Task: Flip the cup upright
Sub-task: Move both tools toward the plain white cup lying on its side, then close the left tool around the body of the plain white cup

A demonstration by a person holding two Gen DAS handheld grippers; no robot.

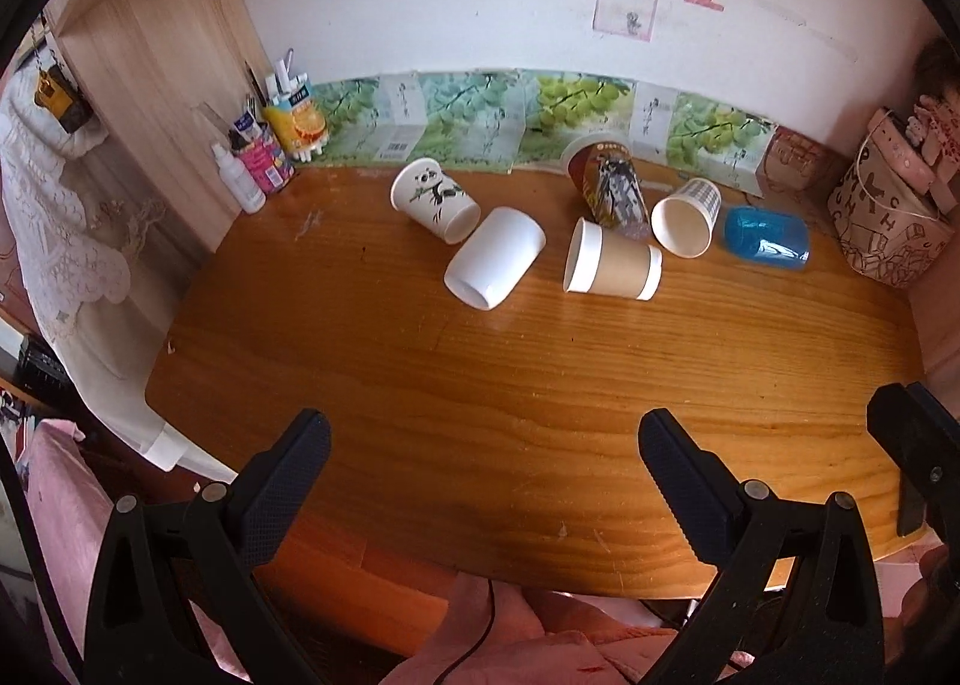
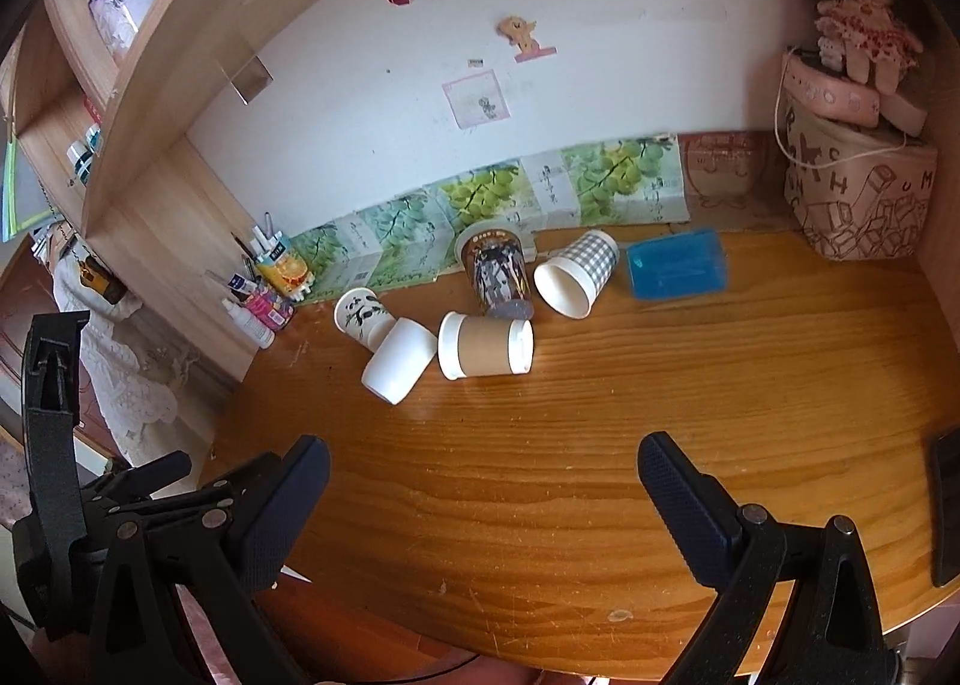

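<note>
Your left gripper (image 1: 484, 472) hangs released, jaws spread wide, over the near edge of the wooden desk (image 1: 480, 415), and your right gripper (image 2: 484, 472) does the same, holding nothing. Neither touches a cup.

All the cups lie on their sides well ahead of both claws, bunched toward the back wall. Straight ahead of the left claw sits the plain white cup (image 1: 495, 265), its open mouth tilted back toward you. Just ahead and left of it lies the panda cup (image 1: 436, 198), the two apparently touching. Ahead and slightly right is the brown-sleeved cup (image 1: 612, 267), mouth facing left. Beyond it the dark printed cup (image 1: 607, 182) lies with its base end toward you and its wider rim toward the wall; right of that is the checked cup (image 1: 687, 217), mouth toward you, then the blue plastic cup (image 1: 767, 236) farthest right.

Nothing has been righted yet, so the work seems at its start. The wide-open jaws suit an approach: a cup on its side presents a broad barrel, and you need that spread to straddle it.

From the right claw, the brown-sleeved cup (image 2: 485, 346) lies ahead and clear on its near side, probably the easiest first pick. Watch the white and panda pair: nudging one could roll the other.
</note>
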